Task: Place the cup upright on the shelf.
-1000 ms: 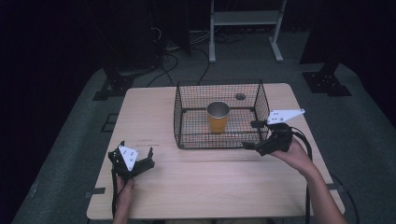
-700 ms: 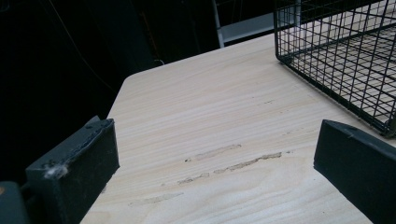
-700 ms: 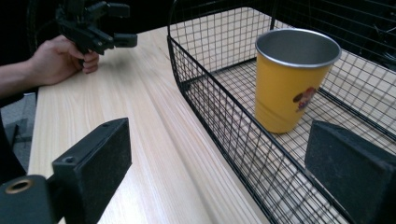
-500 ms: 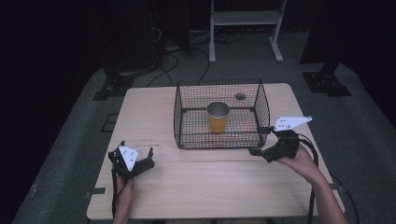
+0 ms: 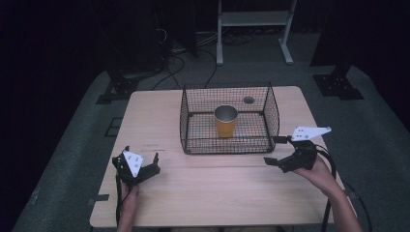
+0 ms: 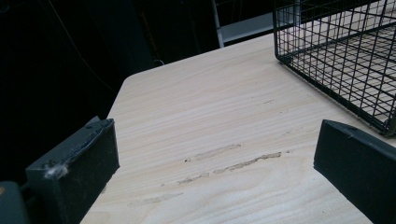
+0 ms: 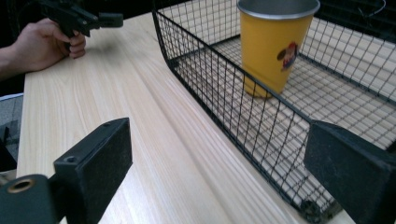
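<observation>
Now that the right gripper (image 5: 275, 151) has drawn back from the wire basket (image 5: 270, 108) toward the near right part of the table (image 5: 217, 193), it sits lower and farther from the mesh than a second ago, its jaws spread wide and empty. The yellow cup (image 5: 226, 122) stands upright inside the basket, near the middle of its floor, untouched by either tool. This retreat suggests that the cup has been left in place and the placing step is likely finished, or that the hand is resetting before another approach. The left gripper (image 5: 141, 163) has hardly moved; it rests near the table's near left corner, well apart from the basket, jaws likewise wide with nothing between them. In the right gripper view the cup (image 7: 275, 44) bears a small cartoon-like sticker with red and blue, but no lettering on it can be read. Faint scuff marks (image 6: 229, 161) cross the wood in front of the left jaws.
</observation>
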